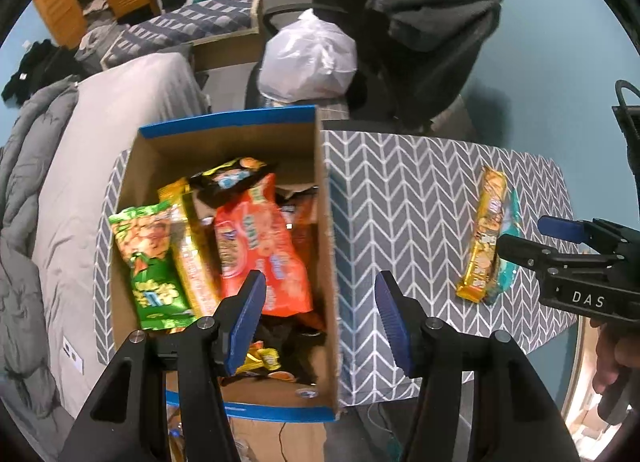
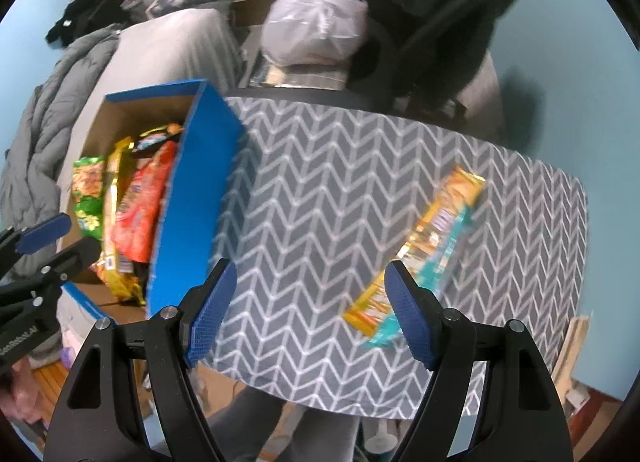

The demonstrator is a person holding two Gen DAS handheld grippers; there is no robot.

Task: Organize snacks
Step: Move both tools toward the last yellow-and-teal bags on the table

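Both tongs stand apart and empty. The left tongs (image 1: 320, 326) hang over the snack-filled box (image 1: 324, 190) at frame centre; the right tongs (image 2: 310, 314) hover near the yellow packet (image 2: 416, 250) and teal packet (image 2: 440, 258) lying together on the worktop (image 2: 320, 182), lower right. Likely next: straddle and grip one. Only the left view shows the box's contents fully.

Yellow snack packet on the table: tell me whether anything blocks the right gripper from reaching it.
Nothing visible does. The yellow snack packet lies on the chevron tablecloth beside a teal packet, with bare cloth between it and the open right gripper. The cardboard box stands well off to the side.
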